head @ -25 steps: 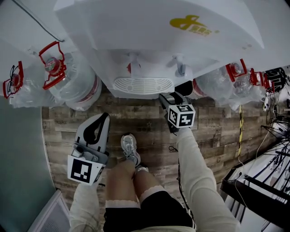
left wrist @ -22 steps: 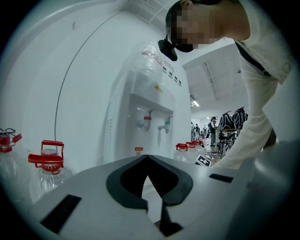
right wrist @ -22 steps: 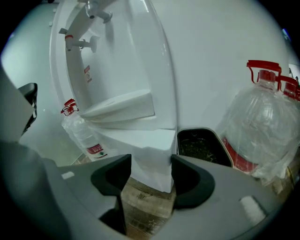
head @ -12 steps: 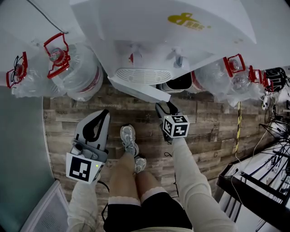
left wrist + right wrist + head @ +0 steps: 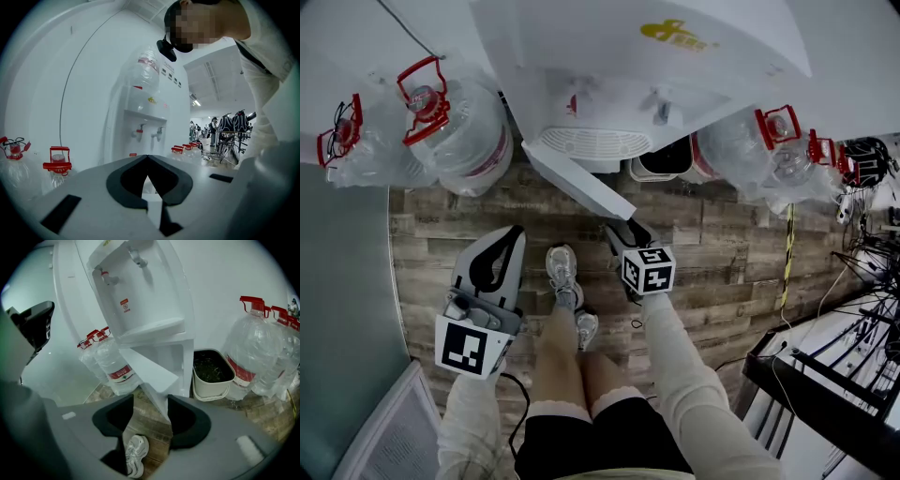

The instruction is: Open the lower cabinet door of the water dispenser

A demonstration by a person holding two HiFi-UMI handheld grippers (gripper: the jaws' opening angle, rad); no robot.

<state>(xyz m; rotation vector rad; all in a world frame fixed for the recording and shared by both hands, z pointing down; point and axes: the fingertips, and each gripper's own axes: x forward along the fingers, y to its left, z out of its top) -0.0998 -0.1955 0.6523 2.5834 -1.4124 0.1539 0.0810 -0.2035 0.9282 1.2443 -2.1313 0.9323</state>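
The white water dispenser stands at the top of the head view, its lower cabinet door swung out over the wooden floor. My right gripper is at the door's free corner. In the right gripper view the door reaches down between the jaws of the right gripper. It lies against the right finger, while floor shows between it and the left finger. My left gripper hangs left of the person's legs, shut and empty. In the left gripper view the left gripper points at the dispenser.
Water jugs with red handles stand left and right of the dispenser. A cream bin sits by its right side. The person's shoes are just below the door. Cables and a black rack fill the right.
The cabinet door has swung from nearly shut to well open. My right gripper has come back toward the person together with the door's edge. The left gripper has drifted only a little.
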